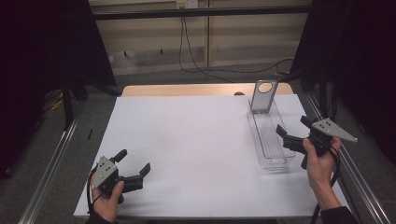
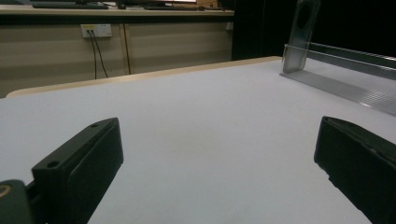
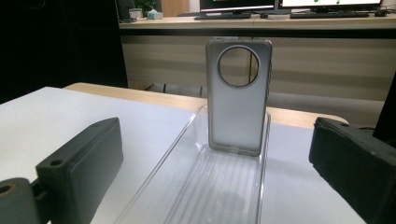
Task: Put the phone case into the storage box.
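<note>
Right gripper (image 1: 293,129) is hanging wide open just beside the near end of the clear tray (image 1: 280,161), jaws pointing along it and gripping nothing. The phone case (image 1: 263,96) is standing upright at the tray's far end, probably leaning on the end wall. Left gripper (image 1: 135,162) is sitting wide open too, over the bare white table (image 1: 196,140), well apart from the tray.

We see a white sheet (image 1: 196,140) covering a wooden table (image 1: 187,89); beyond it runs grey floor (image 1: 154,77) with black cables (image 1: 189,56) hanging from a wall socket (image 1: 186,4); beige panelling (image 1: 154,37) lines the wall; black curtains (image 1: 46,46) flank both sides.
</note>
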### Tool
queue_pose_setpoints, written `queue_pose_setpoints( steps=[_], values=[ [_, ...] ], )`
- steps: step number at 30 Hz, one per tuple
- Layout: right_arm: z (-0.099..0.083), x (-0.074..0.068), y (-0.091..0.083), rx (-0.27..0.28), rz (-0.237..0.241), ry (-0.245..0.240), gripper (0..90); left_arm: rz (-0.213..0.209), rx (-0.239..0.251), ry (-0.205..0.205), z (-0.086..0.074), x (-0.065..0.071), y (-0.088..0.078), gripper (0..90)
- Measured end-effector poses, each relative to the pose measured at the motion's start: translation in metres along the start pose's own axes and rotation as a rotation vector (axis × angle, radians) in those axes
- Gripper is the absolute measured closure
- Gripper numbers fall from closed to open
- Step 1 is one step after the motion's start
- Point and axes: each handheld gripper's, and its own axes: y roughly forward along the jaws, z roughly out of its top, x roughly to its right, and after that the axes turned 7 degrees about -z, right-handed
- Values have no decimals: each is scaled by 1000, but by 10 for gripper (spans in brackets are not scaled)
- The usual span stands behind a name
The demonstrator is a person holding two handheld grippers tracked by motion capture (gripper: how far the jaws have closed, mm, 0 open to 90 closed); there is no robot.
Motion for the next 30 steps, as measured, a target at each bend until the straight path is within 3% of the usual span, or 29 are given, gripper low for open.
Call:
queue_pose_setpoints(
  steps=[13, 30],
  values=[
    [-15, 0, -26, 17, -20, 3, 22, 9, 10, -11, 0, 0, 0, 13],
    [-36, -7, -46, -1, -33, -2, 17, 15, -3, -5, -1, -1, -3, 13]
  ],
)
